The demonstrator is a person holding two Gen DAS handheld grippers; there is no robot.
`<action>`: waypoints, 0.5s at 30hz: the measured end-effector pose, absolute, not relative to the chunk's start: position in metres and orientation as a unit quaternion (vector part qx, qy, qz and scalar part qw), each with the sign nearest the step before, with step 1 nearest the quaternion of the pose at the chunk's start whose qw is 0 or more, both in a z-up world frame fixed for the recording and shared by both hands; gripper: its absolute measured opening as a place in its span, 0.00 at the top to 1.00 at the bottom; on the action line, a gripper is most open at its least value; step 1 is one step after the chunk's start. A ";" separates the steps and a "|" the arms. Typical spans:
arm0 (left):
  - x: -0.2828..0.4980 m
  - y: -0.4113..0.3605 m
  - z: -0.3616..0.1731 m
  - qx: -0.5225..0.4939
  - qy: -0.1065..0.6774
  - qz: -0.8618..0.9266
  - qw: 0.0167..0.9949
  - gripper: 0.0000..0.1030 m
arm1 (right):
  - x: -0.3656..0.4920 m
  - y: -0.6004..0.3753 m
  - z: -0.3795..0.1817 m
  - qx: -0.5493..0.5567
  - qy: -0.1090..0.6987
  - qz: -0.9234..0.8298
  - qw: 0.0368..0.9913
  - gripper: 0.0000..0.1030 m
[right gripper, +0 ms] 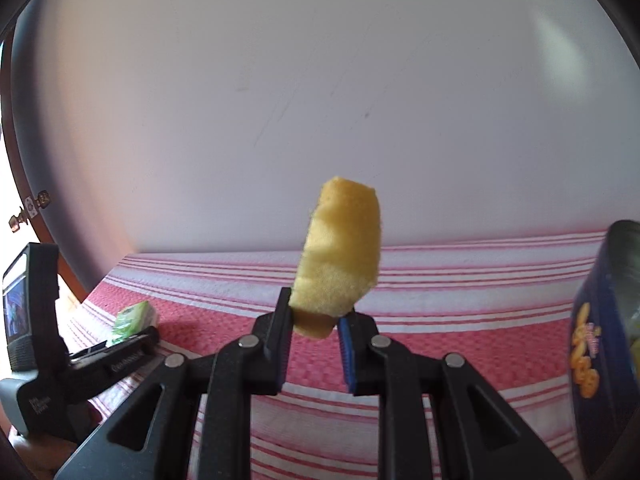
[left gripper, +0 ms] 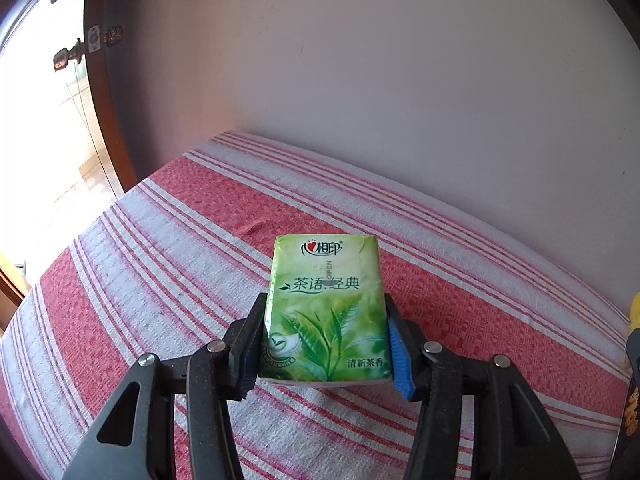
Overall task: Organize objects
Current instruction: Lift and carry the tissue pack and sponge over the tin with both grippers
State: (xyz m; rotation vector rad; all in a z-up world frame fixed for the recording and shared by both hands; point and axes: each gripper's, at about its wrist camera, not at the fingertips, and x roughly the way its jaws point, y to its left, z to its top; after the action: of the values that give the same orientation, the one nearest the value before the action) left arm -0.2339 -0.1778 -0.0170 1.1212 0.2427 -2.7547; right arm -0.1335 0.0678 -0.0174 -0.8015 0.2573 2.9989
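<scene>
A green tissue pack (left gripper: 326,308) with leaf artwork is clamped between the pads of my left gripper (left gripper: 325,344), held just above the striped cloth. In the right wrist view the same pack (right gripper: 134,318) shows at the far left with the left gripper (right gripper: 120,354) around it. My right gripper (right gripper: 314,326) is shut on the lower end of a yellow sponge (right gripper: 340,256), which stands up in the air above the cloth. A blue box (right gripper: 604,340) with orange lettering stands open at the right edge; its edge also shows in the left wrist view as the blue box (left gripper: 630,408).
A red-and-white striped cloth (left gripper: 180,264) covers the table, which butts against a white wall (left gripper: 400,80). A dark wooden door frame with a handle (left gripper: 66,58) stands at the left, beyond the table's left edge.
</scene>
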 end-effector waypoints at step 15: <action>-0.167 -0.149 0.010 0.262 0.019 -0.963 0.057 0.47 | -0.083 0.062 -0.008 -0.200 0.013 0.979 0.044 0.80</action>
State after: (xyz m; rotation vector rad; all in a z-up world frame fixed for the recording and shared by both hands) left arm -0.1668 -0.1492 0.0099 0.7931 0.0565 -2.9210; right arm -0.0834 0.0619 -0.0082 -0.6109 0.0407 2.9926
